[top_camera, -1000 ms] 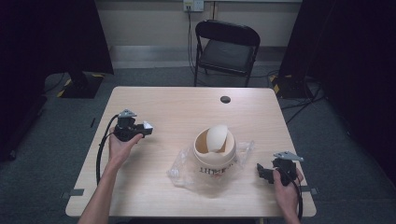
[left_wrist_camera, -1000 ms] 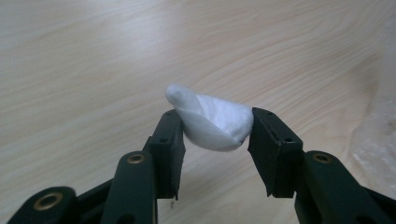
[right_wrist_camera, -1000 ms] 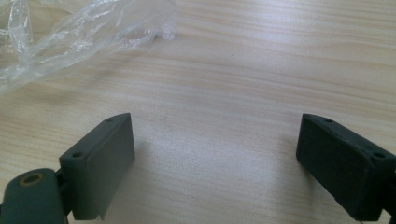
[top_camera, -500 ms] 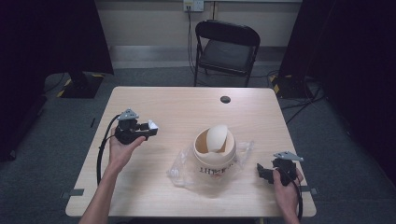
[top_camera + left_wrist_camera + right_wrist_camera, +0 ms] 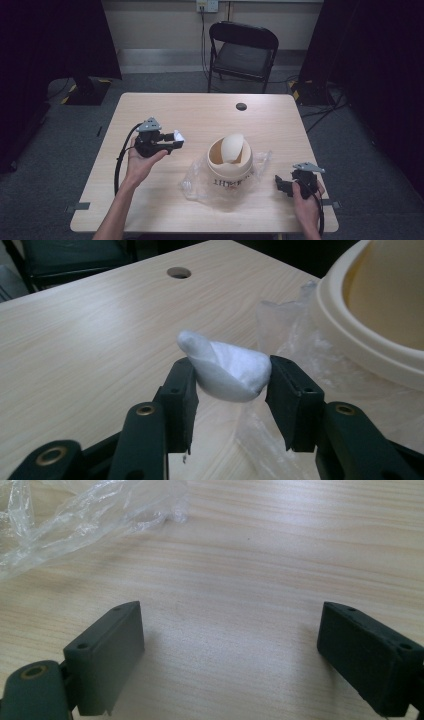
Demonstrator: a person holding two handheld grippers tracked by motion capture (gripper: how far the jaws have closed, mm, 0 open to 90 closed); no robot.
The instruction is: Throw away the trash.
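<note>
Left gripper (image 5: 176, 140) held above the worktop (image 5: 200, 112), jaws clamped on a white wad (image 5: 227, 370), aimed toward the bin (image 5: 230, 162), probably for dropping in. Right gripper (image 5: 281, 184) resting low, jaws wide apart, empty.

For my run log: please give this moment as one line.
left gripper: shut on white wad, near bin | right gripper: open, low over table | bin on plastic bag
</note>
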